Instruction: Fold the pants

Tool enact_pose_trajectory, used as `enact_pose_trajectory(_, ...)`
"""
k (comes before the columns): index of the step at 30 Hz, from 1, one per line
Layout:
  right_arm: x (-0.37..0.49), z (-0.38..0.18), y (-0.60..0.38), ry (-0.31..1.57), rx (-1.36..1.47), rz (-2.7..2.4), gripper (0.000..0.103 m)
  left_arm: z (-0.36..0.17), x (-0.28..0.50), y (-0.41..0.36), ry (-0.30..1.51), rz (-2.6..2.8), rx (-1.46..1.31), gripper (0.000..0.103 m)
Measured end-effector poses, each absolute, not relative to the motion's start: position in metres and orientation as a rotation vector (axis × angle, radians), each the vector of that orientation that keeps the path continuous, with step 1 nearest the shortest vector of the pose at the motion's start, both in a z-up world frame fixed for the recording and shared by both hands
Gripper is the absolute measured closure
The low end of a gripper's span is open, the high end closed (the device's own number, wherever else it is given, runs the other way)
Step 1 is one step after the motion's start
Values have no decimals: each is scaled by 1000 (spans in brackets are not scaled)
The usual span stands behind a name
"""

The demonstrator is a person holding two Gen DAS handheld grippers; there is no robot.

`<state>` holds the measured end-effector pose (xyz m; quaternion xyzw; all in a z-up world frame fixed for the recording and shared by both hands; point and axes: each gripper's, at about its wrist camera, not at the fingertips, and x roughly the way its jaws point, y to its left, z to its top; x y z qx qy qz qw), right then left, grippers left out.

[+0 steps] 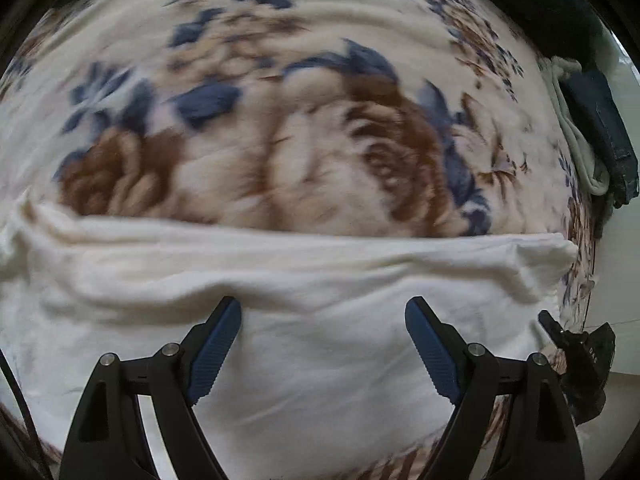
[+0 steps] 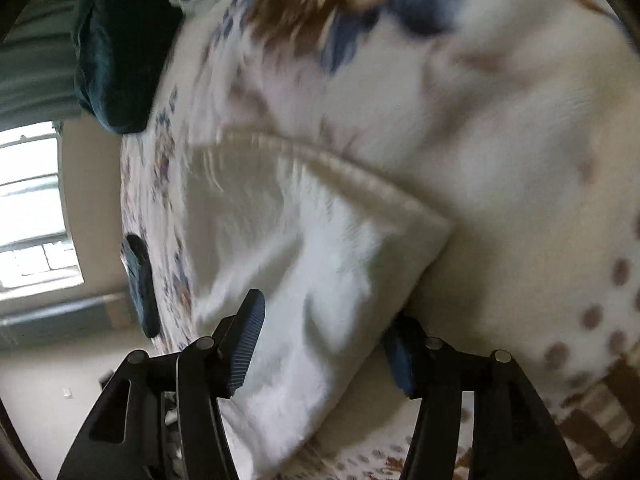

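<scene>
On the bed: white pants (image 1: 304,292) lie flat over a floral blanket (image 1: 280,120).
Left gripper (image 1: 323,344): jaws wide, empty, above the pants.
Right gripper (image 2: 320,344): jaws part open; pants corner (image 2: 360,248) between them, grip unclear.
Around: dark clothes (image 1: 600,120), dark pillow (image 2: 120,48) at the blanket's edge.
Room: window (image 2: 32,208), pale wall.

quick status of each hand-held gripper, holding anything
left hand-held gripper: open above the white pants, holding nothing
right hand-held gripper: open, pants between its fingers, no grip
</scene>
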<state>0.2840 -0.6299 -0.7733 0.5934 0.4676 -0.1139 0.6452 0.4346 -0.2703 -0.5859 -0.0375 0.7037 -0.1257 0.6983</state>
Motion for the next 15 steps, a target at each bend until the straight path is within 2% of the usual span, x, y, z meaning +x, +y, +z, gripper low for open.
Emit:
enact_pose_trajectory(4, 306, -783, -631, 1040, 1352, -255, 41, -603, 453, -297, 1511, -245, 67, 19)
enact_pose_trajectory(7, 306, -784, -628, 1039, 1332, -247, 41, -612, 479, -301, 1531, -218, 56, 19)
enact_pose_trajectory(12, 298, -781, -626, 1013, 1341, -226, 42, -580, 486, -307, 1491, -268, -36, 19)
enact_pose_trajectory(13, 293, -779, -627, 1010, 1340, -230, 47, -573, 480, -311, 1489, -302, -43, 19)
enact_pose_trajectory(15, 294, -778, -626, 1008, 1314, -256, 78, -568, 466, -333, 1506, -387, -3, 19)
